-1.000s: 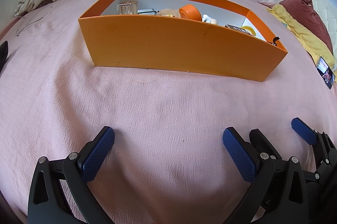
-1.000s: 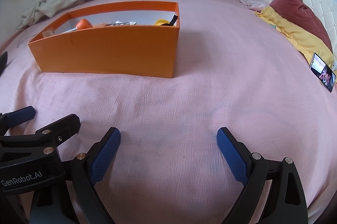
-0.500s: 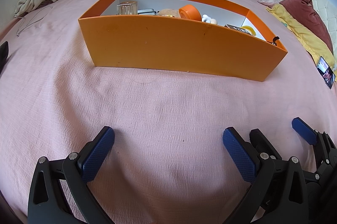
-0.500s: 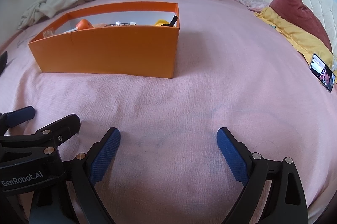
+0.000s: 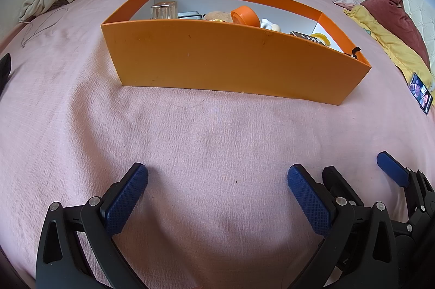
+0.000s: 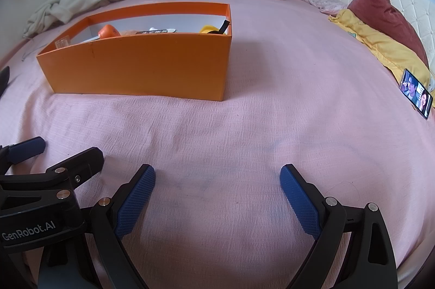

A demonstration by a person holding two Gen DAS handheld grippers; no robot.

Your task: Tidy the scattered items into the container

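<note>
Box sits at 12 o'clock in the left view, 10 o'clock in the right, on the pink sheet. Inside: clear jar, orange roll, white bits, yellow piece. Nothing has changed over the last second: same poses, same layout. Left gripper and right gripper both rest side by side at 6 o'clock, fingers wide apart, empty. No loose items visible on the sheet, so tidying looks done. Phone at 3 o'clock likely isn't part of it.
</note>
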